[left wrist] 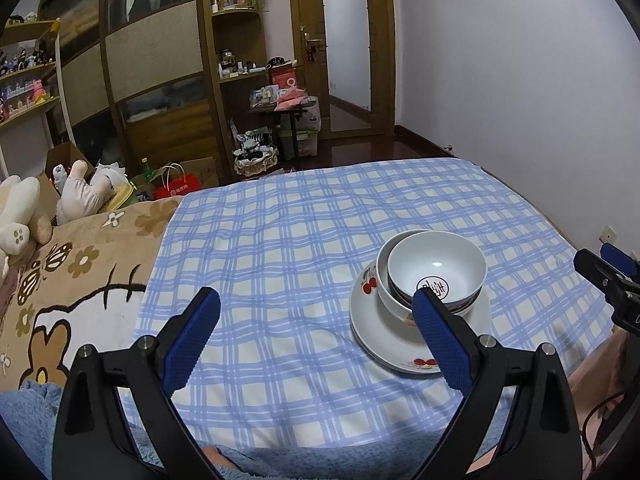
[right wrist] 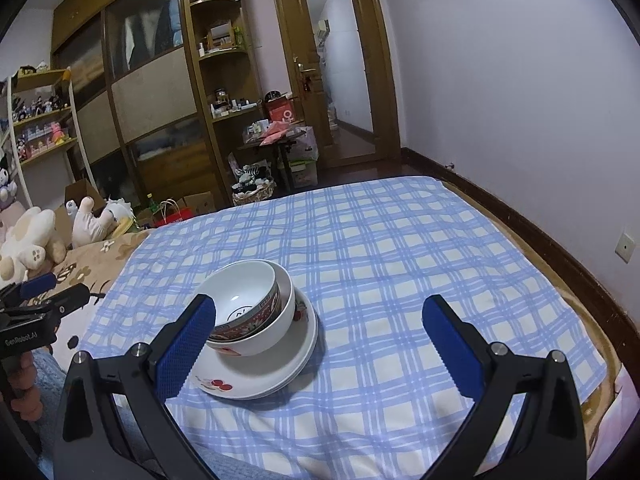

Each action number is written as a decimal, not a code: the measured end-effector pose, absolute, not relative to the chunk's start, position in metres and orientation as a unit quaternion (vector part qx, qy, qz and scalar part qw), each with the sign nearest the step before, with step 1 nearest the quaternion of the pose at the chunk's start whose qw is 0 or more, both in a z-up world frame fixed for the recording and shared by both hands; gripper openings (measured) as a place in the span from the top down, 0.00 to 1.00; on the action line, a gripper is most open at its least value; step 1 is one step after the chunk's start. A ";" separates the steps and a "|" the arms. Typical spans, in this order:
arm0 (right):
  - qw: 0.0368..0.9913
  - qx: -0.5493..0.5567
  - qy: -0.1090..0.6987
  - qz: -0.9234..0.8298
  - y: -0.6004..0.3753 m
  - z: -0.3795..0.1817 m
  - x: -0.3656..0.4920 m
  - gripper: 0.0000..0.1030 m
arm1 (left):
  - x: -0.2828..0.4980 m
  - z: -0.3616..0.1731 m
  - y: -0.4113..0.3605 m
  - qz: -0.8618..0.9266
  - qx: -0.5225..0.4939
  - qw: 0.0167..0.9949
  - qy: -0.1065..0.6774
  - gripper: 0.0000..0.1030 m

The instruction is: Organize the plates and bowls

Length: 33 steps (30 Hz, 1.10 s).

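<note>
On the blue checked cloth [left wrist: 280, 264] stands one stack: white plates with cherry prints [left wrist: 380, 340] [right wrist: 280, 368], a white bowl [left wrist: 384, 280] [right wrist: 280, 320] on them, and a smaller patterned bowl [left wrist: 436, 268] [right wrist: 244, 296] nested inside, tilted. My left gripper [left wrist: 316, 320] is open, empty, just left of and in front of the stack. My right gripper [right wrist: 320, 320] is open and empty too, with its left finger in front of the stack. Each gripper shows at the edge of the other's view: the right [left wrist: 608, 276], the left [right wrist: 52, 296].
The cloth covers a bed with a brown cartoon blanket [left wrist: 72, 280] to the left, plush toys [left wrist: 24, 216] beyond it. A white wall [right wrist: 520, 100] runs along the right. Wardrobe, shelves, boxes and a door stand at the far end. A hand [right wrist: 24, 392] holds the left gripper.
</note>
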State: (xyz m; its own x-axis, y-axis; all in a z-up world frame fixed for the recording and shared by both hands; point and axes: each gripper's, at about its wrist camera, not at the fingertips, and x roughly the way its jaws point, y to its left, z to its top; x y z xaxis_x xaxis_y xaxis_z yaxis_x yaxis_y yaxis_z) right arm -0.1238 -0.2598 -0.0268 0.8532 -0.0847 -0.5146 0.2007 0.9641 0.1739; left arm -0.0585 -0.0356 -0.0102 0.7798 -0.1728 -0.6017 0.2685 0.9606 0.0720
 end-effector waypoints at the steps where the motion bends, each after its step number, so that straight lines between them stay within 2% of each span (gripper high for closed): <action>1: 0.956 0.111 0.260 -0.074 -0.260 -0.027 -0.124 0.00 | -0.058 -0.011 -0.036 -0.117 0.079 0.940 0.310 0.07; 33: 0.960 0.086 0.254 -0.079 -0.264 -0.029 -0.118 0.00 | -0.058 -0.011 -0.033 -0.117 0.095 0.938 0.311 0.07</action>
